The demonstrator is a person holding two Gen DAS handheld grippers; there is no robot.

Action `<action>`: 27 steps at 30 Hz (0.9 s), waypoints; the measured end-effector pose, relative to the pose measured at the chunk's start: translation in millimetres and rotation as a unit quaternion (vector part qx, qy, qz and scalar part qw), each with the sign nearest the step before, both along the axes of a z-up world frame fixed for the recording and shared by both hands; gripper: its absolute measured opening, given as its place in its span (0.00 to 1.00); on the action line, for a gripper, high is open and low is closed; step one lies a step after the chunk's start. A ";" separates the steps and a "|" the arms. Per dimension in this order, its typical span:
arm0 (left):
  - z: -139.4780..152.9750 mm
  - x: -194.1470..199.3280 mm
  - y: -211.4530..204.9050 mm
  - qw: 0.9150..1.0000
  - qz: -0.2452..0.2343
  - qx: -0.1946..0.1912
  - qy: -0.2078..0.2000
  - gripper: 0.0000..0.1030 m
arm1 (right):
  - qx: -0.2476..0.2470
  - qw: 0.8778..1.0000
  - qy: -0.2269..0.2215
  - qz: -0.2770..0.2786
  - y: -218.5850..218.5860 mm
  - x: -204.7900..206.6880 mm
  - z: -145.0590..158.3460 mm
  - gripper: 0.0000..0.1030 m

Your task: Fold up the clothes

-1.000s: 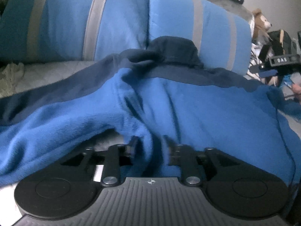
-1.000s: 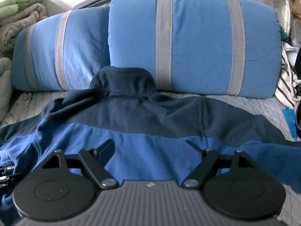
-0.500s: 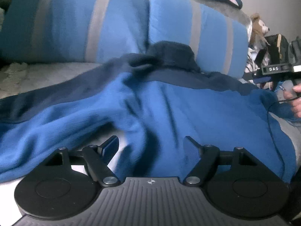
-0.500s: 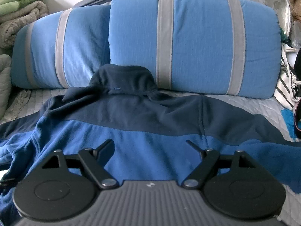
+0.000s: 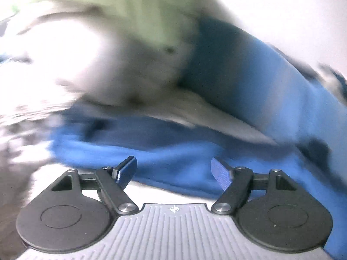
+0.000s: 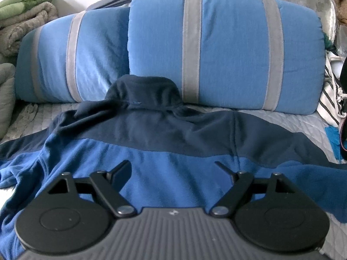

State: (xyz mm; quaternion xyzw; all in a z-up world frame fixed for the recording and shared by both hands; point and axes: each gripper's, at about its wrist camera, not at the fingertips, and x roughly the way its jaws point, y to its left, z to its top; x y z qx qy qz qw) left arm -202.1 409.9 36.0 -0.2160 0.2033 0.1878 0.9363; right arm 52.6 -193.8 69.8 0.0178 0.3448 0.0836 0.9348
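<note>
A fleece jacket point(image 6: 173, 164), bright blue with a navy yoke and collar, lies spread back-up on the bed, collar toward the pillows. My right gripper point(image 6: 172, 169) hovers over its lower back, jaws open and empty. The left wrist view is heavily blurred: my left gripper point(image 5: 173, 169) is open with nothing between its blue pads, over a bright blue sleeve or edge of the jacket point(image 5: 177, 158) that runs across the frame.
Two blue pillows with grey stripes point(image 6: 225, 49) stand behind the collar. Folded green and beige blankets point(image 6: 23, 17) are stacked at the far left. A striped white cloth point(image 6: 329, 99) lies at the right. Grey quilted bedding point(image 6: 282, 121) lies under everything.
The left gripper let go of a fold of blue fleece, opened, then swung quickly leftward with a roll, so its view is now blurred. The right gripper stayed still and open.
</note>
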 end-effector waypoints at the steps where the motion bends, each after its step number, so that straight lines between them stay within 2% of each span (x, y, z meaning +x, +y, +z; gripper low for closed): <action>1: -2.8 -7.3 16.0 0.999 0.028 -0.022 -0.009 0.73 | -0.001 1.000 0.000 0.001 1.3 0.2 -0.1 0.87; 4: -13.9 -26.9 62.2 0.990 0.103 -0.092 -0.038 0.72 | -0.007 1.000 0.001 0.003 5.2 0.9 -0.5 0.87; 6: -22.3 -34.9 84.0 0.982 0.137 -0.123 -0.050 0.71 | -0.011 1.000 0.003 0.003 8.2 1.9 -2.0 0.87; 8: -33.1 -38.1 101.7 0.974 0.145 -0.161 -0.065 0.69 | -0.015 1.000 0.005 0.004 11.4 3.0 -4.0 0.87; 10: -43.2 -37.1 115.2 0.967 0.150 -0.195 -0.072 0.62 | -0.019 1.000 0.007 0.005 14.2 3.9 -6.2 0.87; 13: -52.5 -30.1 123.1 0.961 0.151 -0.218 -0.073 0.52 | -0.026 1.000 0.010 0.006 19.0 5.3 -10.1 0.87; 15: -57.7 -23.0 127.4 0.959 0.149 -0.230 -0.070 0.49 | -0.030 0.999 0.012 0.009 22.3 6.2 -12.6 0.87; 16: -59.6 -18.6 128.0 0.959 0.150 -0.231 -0.066 0.49 | -0.032 0.999 0.013 0.011 23.7 6.4 -13.5 0.87; 17: -60.7 -14.7 129.3 0.959 0.153 -0.230 -0.060 0.41 | -0.034 0.999 0.014 0.013 25.1 6.6 -14.4 0.87; 18: -61.1 -12.0 130.8 0.959 0.160 -0.228 -0.053 0.33 | -0.035 0.999 0.014 0.014 26.5 6.7 -15.3 0.87; 19: -61.0 -9.5 132.3 0.959 0.166 -0.225 -0.046 0.12 | -0.037 0.999 0.015 0.016 27.9 6.8 -15.7 0.87; 20: -58.0 -8.2 134.0 0.960 0.170 -0.216 -0.042 0.10 | -0.038 0.999 0.014 0.018 29.2 6.8 -15.9 0.87; 21: -54.5 -7.1 135.3 0.962 0.175 -0.205 -0.038 0.03 | -0.039 0.999 0.014 0.019 30.4 6.7 -16.1 0.87; 24: -34.4 -10.5 142.0 0.967 0.208 -0.145 -0.035 0.00 | -0.038 0.999 0.013 0.020 31.2 7.4 -15.9 0.87; 27: -18.8 -20.2 156.1 0.964 0.239 -0.118 -0.021 0.00 | -0.038 0.999 0.014 0.020 31.2 7.9 -16.4 0.87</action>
